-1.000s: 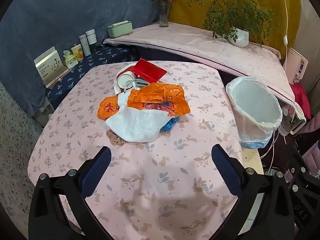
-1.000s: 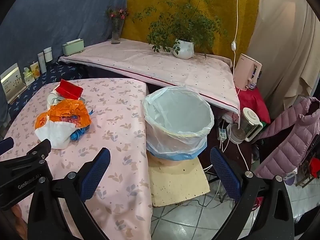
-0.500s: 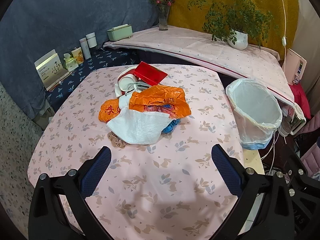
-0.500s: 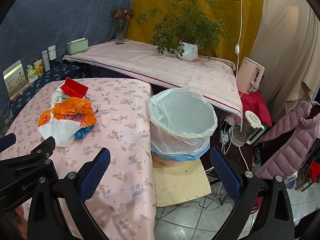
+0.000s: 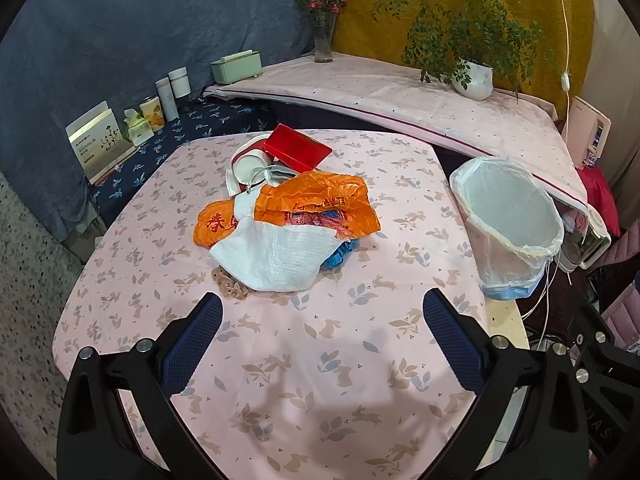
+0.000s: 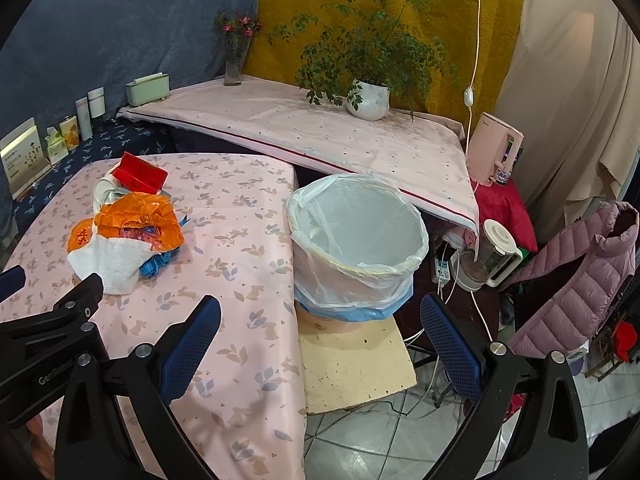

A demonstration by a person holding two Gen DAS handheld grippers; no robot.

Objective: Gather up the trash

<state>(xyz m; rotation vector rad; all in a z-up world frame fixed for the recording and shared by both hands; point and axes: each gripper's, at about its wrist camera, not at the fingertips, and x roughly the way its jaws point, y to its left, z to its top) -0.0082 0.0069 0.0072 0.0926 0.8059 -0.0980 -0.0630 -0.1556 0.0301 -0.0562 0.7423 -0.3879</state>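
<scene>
A trash pile lies mid-table: an orange plastic bag (image 5: 316, 204), a white paper towel (image 5: 276, 256), a blue scrap (image 5: 340, 254), a red box (image 5: 298, 148) on white cups (image 5: 250, 164), and a small brown crumb piece (image 5: 230, 286). The pile also shows in the right wrist view (image 6: 132, 232). A white-lined trash bin (image 6: 356, 240) stands on a stool beside the table's right edge; it shows in the left wrist view too (image 5: 508, 220). My left gripper (image 5: 322, 340) is open and empty above the near tablecloth. My right gripper (image 6: 320, 344) is open and empty, in front of the bin.
The table (image 5: 280, 380) wears a pink leaf-print cloth. A pink-covered shelf (image 6: 320, 132) behind holds a potted plant (image 6: 368, 96), flower vase (image 6: 236, 56) and green box (image 6: 148, 88). Bottles and cards (image 5: 120, 128) line the left ledge. A kettle (image 6: 492, 256), cables and a jacket (image 6: 580, 272) are at right.
Both grippers have drawn back and up a little, so the pile and bin look slightly farther away. Nothing on the table moved. Both stay open.
</scene>
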